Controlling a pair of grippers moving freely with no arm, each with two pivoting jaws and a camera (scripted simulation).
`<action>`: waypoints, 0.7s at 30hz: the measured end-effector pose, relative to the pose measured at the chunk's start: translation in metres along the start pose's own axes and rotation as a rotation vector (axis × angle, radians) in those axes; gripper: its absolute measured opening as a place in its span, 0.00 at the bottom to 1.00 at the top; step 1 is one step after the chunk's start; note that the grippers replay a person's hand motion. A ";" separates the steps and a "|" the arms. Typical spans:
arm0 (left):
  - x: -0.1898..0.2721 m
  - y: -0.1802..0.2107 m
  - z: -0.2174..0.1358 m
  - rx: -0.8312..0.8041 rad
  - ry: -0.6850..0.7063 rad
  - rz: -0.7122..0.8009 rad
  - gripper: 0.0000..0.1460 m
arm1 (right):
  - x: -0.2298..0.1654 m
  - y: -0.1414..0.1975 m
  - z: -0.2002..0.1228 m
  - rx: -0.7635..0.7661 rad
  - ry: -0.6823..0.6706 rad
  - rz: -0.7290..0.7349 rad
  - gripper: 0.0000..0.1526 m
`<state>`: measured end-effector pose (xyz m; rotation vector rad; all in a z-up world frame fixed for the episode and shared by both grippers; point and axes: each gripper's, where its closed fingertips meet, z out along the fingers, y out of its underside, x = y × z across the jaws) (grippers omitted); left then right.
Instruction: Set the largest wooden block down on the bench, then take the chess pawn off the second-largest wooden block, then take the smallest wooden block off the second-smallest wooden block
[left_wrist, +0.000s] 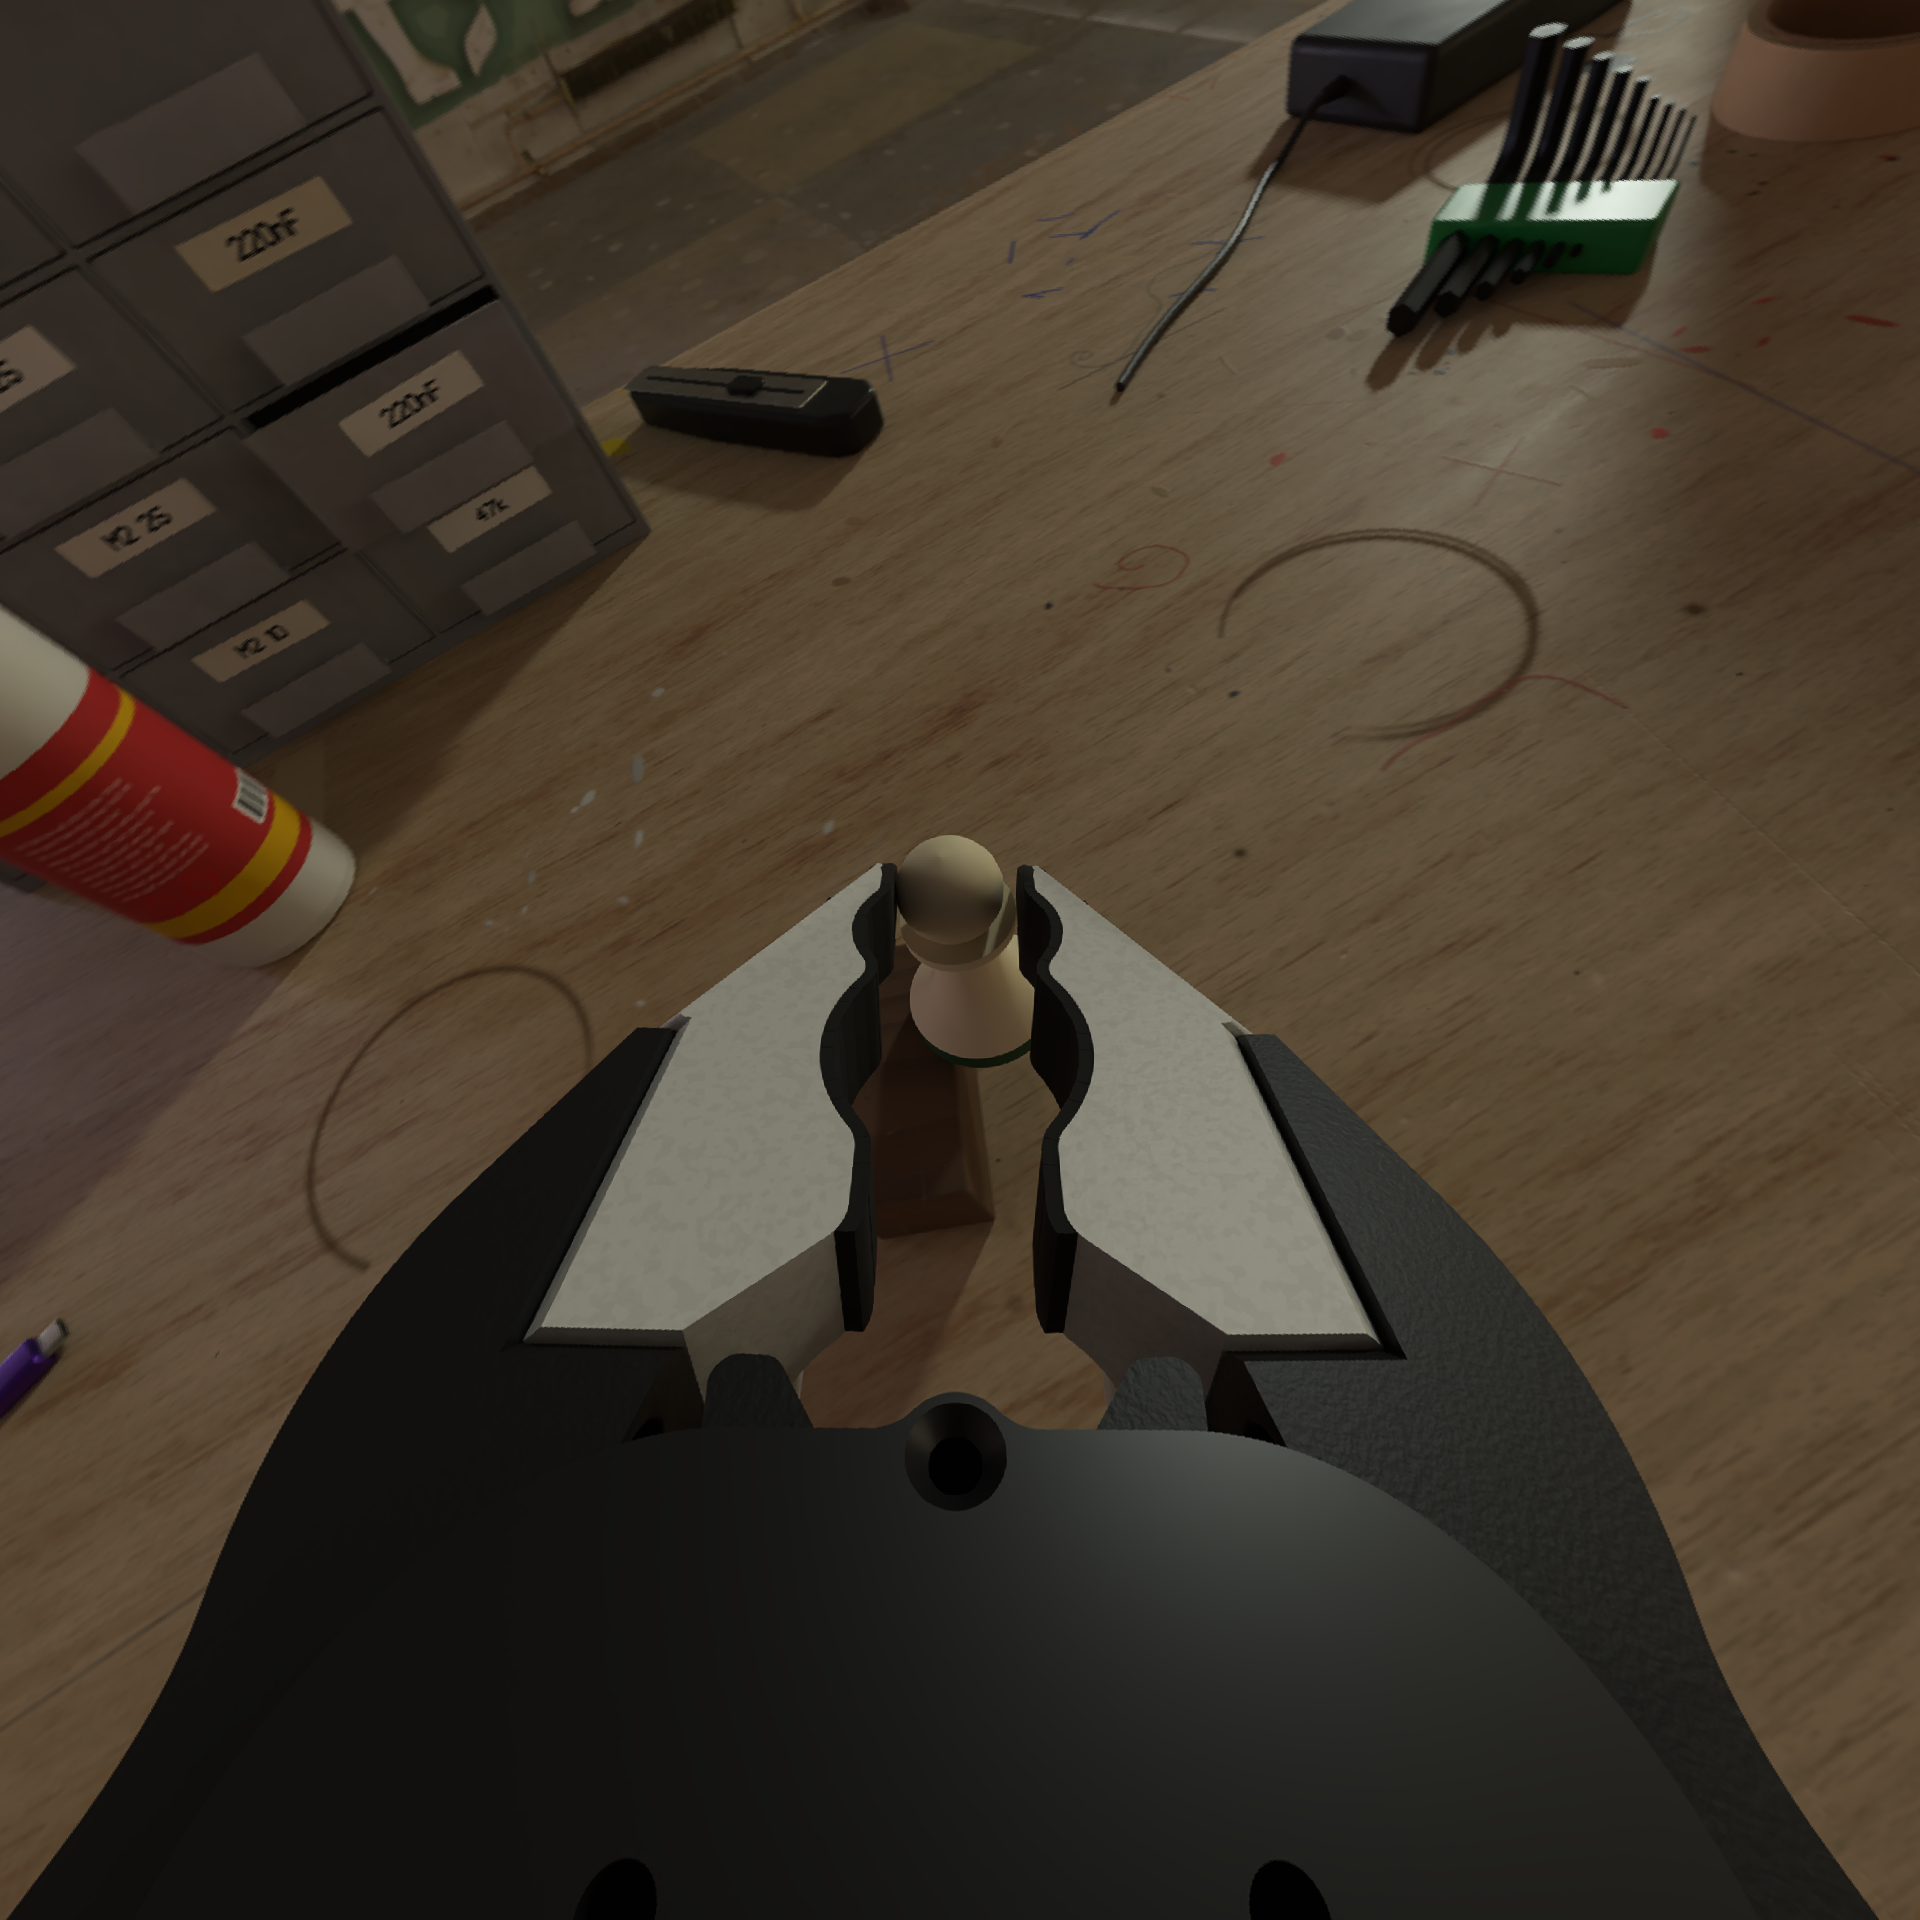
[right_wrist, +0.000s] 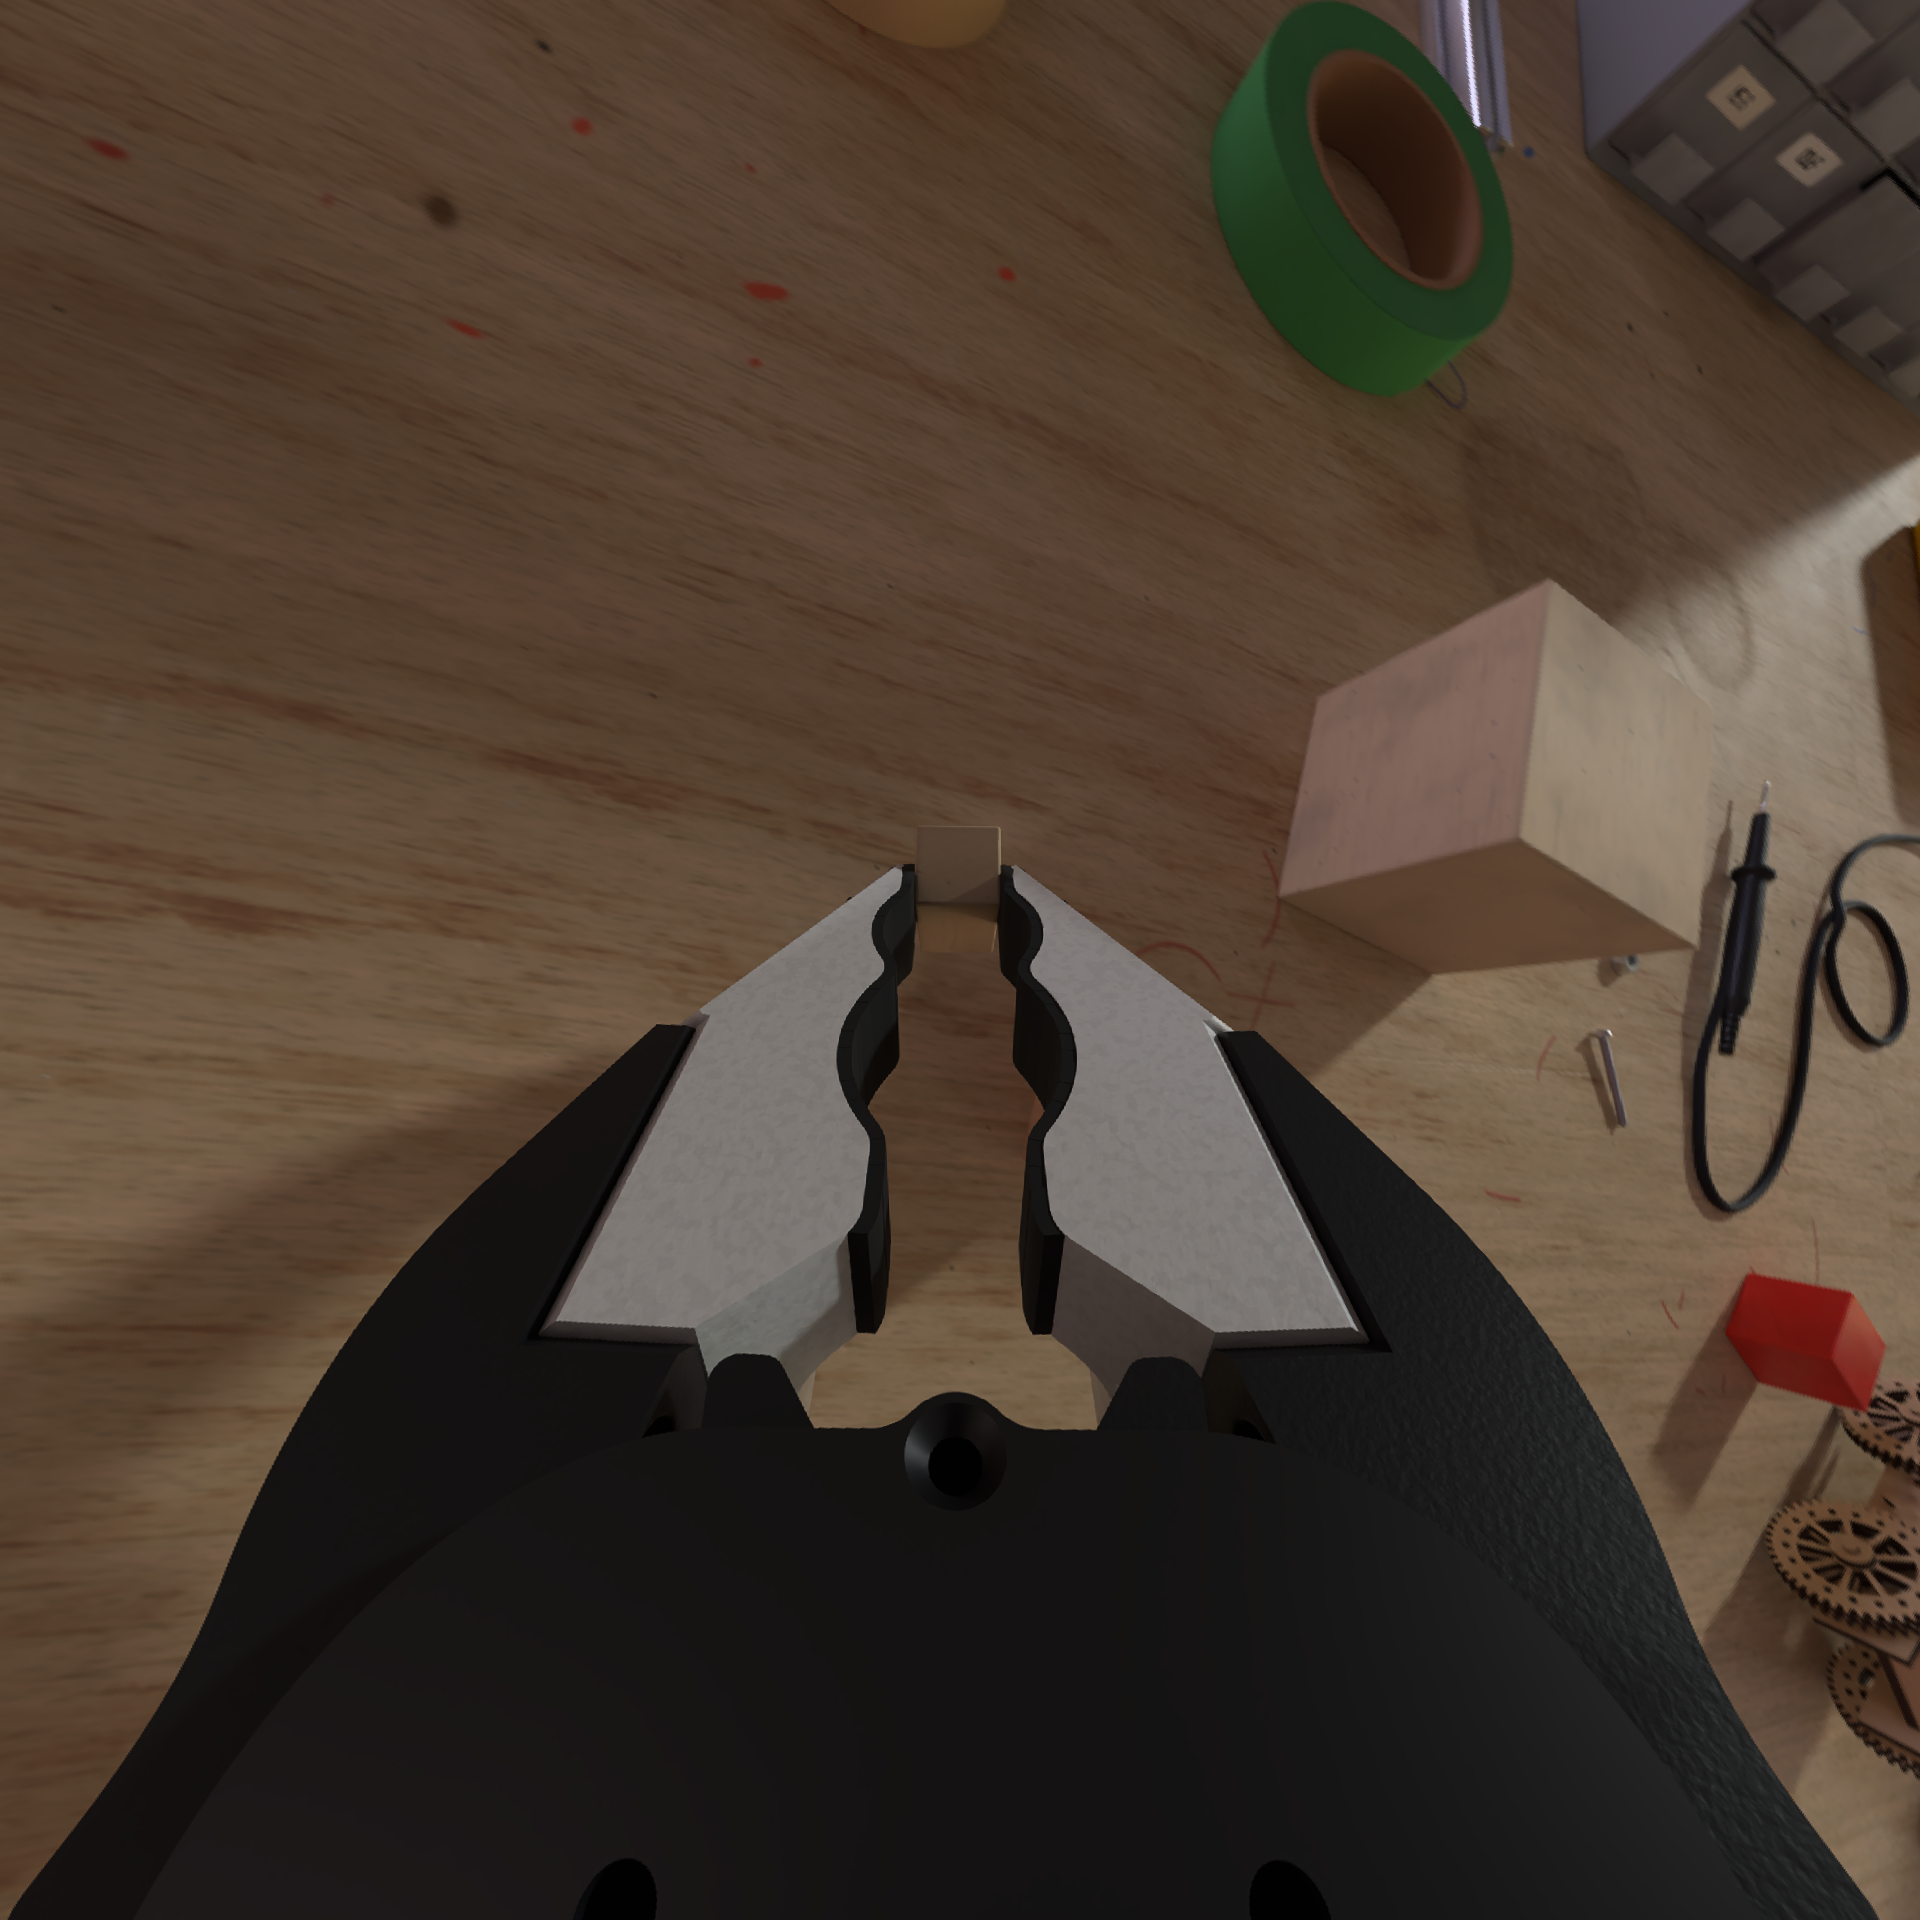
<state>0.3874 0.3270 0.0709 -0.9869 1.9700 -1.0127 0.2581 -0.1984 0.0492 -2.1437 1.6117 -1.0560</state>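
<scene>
- The chess pawn (left_wrist: 954, 956), pale with a green felt ring at its base, sits clamped at its head and collar between the tips of the left gripper (left_wrist: 954, 904); a grip high on the narrow neck lets the contoured pads seat around it.
- Below and behind the pawn lies a dark brown wooden block (left_wrist: 930, 1143) on the bench (left_wrist: 1351, 935); whether the pawn's base touches it cannot be told, so the lift-off looks underway or just done.
- The right gripper (right_wrist: 958, 899) pinches a small pale wooden block (right_wrist: 958, 862) at its very tips, a second pale face showing just beneath; by its size this is likely the smallest block, though I cannot tell if it has cleared the one under it.
- The large pale wooden block (right_wrist: 1496, 790) rests on the bench to the right, well apart from that gripper, so the first step looks finished.
- Around the left gripper: a glue stick (left_wrist: 156, 831), a grey drawer cabinet (left_wrist: 312, 416), a black utility knife (left_wrist: 758, 410) and a green hex key holder (left_wrist: 1553, 223), all well clear.
- Around the right: a green tape roll (right_wrist: 1351, 197), a red cube (right_wrist: 1808, 1340), a black probe and lead (right_wrist: 1745, 914), wooden gears (right_wrist: 1860, 1538). Nothing blocks either lift.
</scene>
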 end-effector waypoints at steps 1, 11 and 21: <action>0.003 -0.002 0.002 -0.001 0.010 0.007 0.16 | -0.004 -0.003 0.000 0.001 -0.009 -0.006 0.10; 0.043 -0.021 0.018 0.013 0.094 0.041 0.16 | -0.047 -0.037 0.005 0.036 -0.070 -0.026 0.10; 0.082 -0.038 0.034 0.036 0.154 0.083 0.16 | -0.084 -0.066 0.008 0.077 -0.114 -0.083 0.10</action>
